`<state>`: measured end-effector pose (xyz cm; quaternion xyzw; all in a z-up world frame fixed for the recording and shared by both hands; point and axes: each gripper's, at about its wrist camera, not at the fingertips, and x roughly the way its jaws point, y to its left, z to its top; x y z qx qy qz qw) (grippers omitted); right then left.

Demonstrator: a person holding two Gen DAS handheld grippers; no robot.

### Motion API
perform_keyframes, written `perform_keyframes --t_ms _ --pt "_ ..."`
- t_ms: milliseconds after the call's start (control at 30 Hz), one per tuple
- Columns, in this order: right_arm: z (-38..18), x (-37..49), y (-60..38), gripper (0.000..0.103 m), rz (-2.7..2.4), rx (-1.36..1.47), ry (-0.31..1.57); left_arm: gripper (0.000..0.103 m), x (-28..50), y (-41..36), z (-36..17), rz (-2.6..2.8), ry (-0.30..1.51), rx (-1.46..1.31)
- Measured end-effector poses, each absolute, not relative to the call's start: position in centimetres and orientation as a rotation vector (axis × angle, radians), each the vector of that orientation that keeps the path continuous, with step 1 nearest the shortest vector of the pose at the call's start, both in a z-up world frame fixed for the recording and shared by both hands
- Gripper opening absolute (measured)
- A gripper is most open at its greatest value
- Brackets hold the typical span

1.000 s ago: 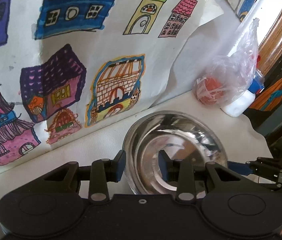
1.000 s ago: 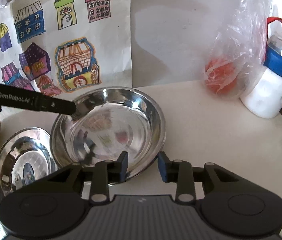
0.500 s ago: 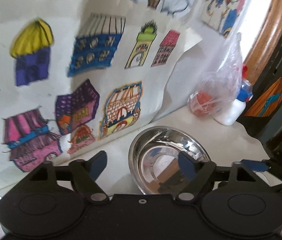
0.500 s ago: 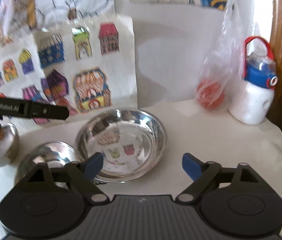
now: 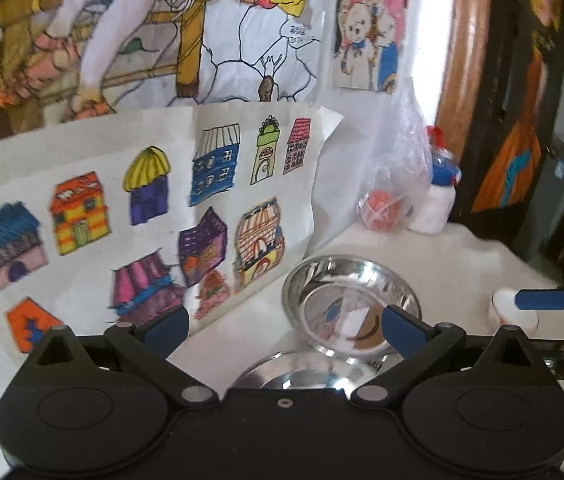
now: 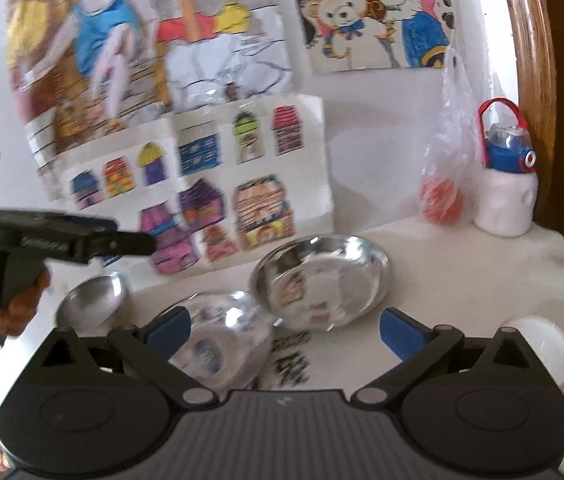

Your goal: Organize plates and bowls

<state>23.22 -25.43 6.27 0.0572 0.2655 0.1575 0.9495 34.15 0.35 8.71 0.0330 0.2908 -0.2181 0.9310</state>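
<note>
A deep steel plate (image 6: 321, 280) rests on the white table, upright, just in front of the house drawing. A flatter steel plate (image 6: 222, 340) lies to its near left and a small steel bowl (image 6: 94, 300) farther left. My right gripper (image 6: 283, 328) hovers short of the deep plate, its jaws opening with nothing between them. In the left wrist view the deep plate (image 5: 349, 304) and the flat plate (image 5: 305, 372) lie ahead of my left gripper (image 5: 283, 326), whose jaws are also opening and hold nothing. The left gripper (image 6: 138, 245) shows from the side, held by a hand.
A clear plastic bag with something red (image 6: 441, 200) and a white bottle with a blue lid (image 6: 505, 184) stand at the back right. A white round object (image 6: 537, 344) sits near right. Paper drawings (image 5: 218, 216) lean on the wall. The table edge drops off at right.
Both grippers let go of the deep steel plate's rim, spread wide, and drew back and upward. The plate stays on the table, and the flat plate and small bowl came into view.
</note>
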Motion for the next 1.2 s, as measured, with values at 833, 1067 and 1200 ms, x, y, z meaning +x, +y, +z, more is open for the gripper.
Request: perform_keyframes --t_ms 833,1067,1200 --pt "0.2 20.0 -18.5 0.103 0.249 0.392 0.637 0.102 37.8 1.7 2.1 -0.643 0.778 0.376" --pt "-0.7 22.2 -19.0 0.101 0.25 0.427 0.64 0.102 38.6 0.6 1.5 -0.67 0.795 0.433" --pt "-1.4 23.3 -18.6 0.092 0.252 0.426 0.658 0.102 38.9 0.2 1.1 -0.68 0.805 0.46"
